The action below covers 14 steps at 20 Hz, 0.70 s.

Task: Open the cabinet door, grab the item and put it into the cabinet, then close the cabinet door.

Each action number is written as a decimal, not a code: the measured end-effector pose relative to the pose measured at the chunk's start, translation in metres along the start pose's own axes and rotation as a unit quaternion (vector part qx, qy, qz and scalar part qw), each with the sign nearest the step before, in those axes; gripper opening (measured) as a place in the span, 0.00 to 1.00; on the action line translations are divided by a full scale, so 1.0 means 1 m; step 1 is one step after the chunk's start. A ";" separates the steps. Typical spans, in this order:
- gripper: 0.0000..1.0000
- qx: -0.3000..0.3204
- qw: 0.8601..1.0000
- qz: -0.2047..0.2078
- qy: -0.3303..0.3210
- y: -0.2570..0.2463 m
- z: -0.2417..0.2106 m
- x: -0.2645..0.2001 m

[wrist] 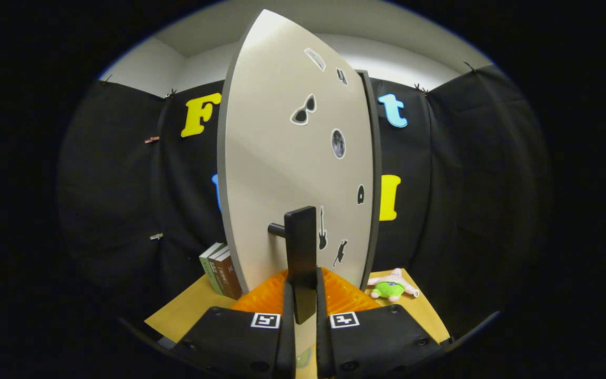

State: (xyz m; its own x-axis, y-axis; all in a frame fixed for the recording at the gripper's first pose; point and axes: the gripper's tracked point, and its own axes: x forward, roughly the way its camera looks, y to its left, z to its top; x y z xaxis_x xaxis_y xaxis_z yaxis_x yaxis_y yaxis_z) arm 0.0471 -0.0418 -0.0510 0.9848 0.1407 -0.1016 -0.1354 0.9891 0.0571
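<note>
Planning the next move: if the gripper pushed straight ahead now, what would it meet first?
The gripper is shut on the door handle, so that already sits between its jaws. Beyond it, the cabinet door comes first, probably close behind, though depth is unclear.

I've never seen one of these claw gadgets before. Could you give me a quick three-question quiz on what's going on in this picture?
1. True or false: the claw has both fingers closed on the cabinet door's handle.
2. Which side of the cabinet door does the plush toy lie on? A) right B) left
3. Fill in: the upright things standing left of the door are ____.

Key:
1. True
2. A
3. books
</note>
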 end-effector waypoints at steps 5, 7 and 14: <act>0.19 -0.009 0.999 -0.046 -0.007 -0.033 0.001 -0.011; 0.18 -0.005 0.998 -0.062 -0.006 -0.045 0.001 -0.016; 0.15 -0.004 0.995 -0.100 -0.015 -0.084 0.001 -0.027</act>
State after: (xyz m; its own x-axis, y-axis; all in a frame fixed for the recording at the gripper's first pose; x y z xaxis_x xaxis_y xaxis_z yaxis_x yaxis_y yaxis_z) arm 0.0323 -0.1292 -0.0522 0.9949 -0.0598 -0.0815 0.0625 0.9976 0.0308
